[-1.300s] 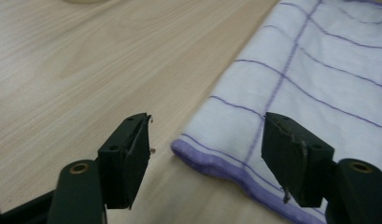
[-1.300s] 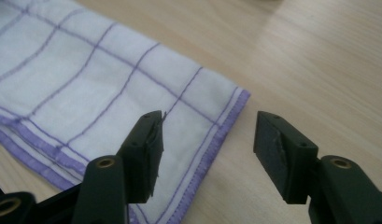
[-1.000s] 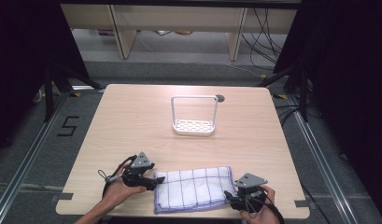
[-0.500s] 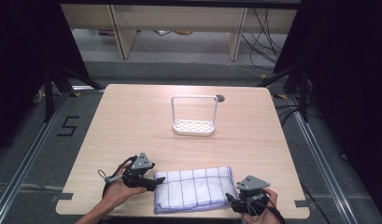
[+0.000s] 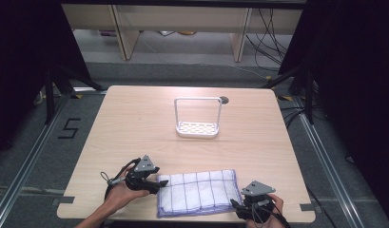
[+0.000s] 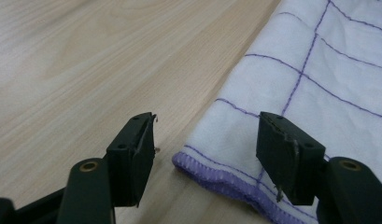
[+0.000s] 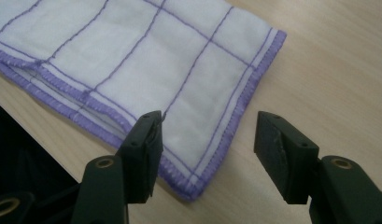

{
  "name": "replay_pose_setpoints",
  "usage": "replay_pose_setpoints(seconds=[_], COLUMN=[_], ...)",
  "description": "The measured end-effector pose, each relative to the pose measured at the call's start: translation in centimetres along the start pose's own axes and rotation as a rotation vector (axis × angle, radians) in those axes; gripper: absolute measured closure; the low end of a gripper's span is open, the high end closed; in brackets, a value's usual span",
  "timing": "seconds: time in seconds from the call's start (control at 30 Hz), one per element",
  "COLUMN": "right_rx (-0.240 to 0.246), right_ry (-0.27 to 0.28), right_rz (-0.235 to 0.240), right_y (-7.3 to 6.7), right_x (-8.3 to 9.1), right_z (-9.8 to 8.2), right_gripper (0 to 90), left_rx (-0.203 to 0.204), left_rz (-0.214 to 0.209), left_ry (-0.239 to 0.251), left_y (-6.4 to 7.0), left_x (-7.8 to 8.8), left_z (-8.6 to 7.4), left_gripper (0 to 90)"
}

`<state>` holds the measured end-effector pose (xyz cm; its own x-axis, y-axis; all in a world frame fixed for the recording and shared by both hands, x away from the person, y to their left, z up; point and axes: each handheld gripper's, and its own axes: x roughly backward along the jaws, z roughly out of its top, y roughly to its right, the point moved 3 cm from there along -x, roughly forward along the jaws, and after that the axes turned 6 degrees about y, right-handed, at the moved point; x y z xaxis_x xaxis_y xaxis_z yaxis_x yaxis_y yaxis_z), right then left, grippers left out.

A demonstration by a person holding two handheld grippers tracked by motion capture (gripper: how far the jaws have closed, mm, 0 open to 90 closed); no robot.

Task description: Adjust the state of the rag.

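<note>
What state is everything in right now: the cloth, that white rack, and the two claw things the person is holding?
Cloth: folded, flat at the table's near edge, not gripped.
Rack: upright, empty, mid-table.
Left gripper: open, jaws just been closing, astride the cloth's corner, not pressing it.
Right gripper: open, over the cloth's other near corner.
Table: bare wood apart from these.

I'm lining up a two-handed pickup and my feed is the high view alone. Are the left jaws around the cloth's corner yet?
Observer: The left gripper straddles the cloth corner; the jaws have just been closing but don't press it.
Operator: And the right?
Observer: The right gripper is open over the other near corner, pads clear of the fabric.
Operator: Is the cloth a single layer?
Observer: No, the right gripper view shows two hemmed edges stacked along the table edge.
</note>
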<state>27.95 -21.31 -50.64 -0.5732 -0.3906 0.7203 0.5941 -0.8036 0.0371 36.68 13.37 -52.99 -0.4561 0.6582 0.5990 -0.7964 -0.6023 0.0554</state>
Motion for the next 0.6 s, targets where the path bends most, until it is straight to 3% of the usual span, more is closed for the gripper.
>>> replay_pose_setpoints(seconds=[0.07,0.2,0.27,0.33,0.4,0.47,0.6], right_rx=[0.011,0.003,0.013,-0.011,-0.029,-0.048,-0.062], right_ry=[0.003,-0.05,-0.057,-0.068,-0.072,-0.067,-0.056], right_rz=[-0.002,-0.011,-0.014,-0.008,-0.006,-0.001,0.005], right_y=[0.1,0.0,0.1,0.0,-0.1,0.0,-0.2], right_x=[-0.1,-0.4,-0.5,-0.6,-0.6,-0.6,-0.5], right_z=[-0.1,-0.7,-0.8,-1.0,-1.1,-1.1,-1.3], right_gripper=[43.2,45.1,45.2,47.1,47.6,49.4,55.3], left_rx=[0.0,0.017,-0.006,-0.044,-0.05,-0.077,-0.092], left_rz=[-0.01,-0.023,-0.034,-0.036,-0.035,-0.052,-0.074], left_ry=[-0.007,-0.012,-0.027,-0.031,-0.027,-0.03,-0.027], left_y=[0.0,0.2,0.3,0.5,0.6,0.7,1.0], left_x=[0.0,0.0,0.0,-0.1,-0.1,0.0,0.1], left_z=[-0.1,-0.2,-0.3,-0.4,-0.5,-0.5,-0.6], left_gripper=[37.9,44.4,46.1,50.8,52.5,58.7,70.6])
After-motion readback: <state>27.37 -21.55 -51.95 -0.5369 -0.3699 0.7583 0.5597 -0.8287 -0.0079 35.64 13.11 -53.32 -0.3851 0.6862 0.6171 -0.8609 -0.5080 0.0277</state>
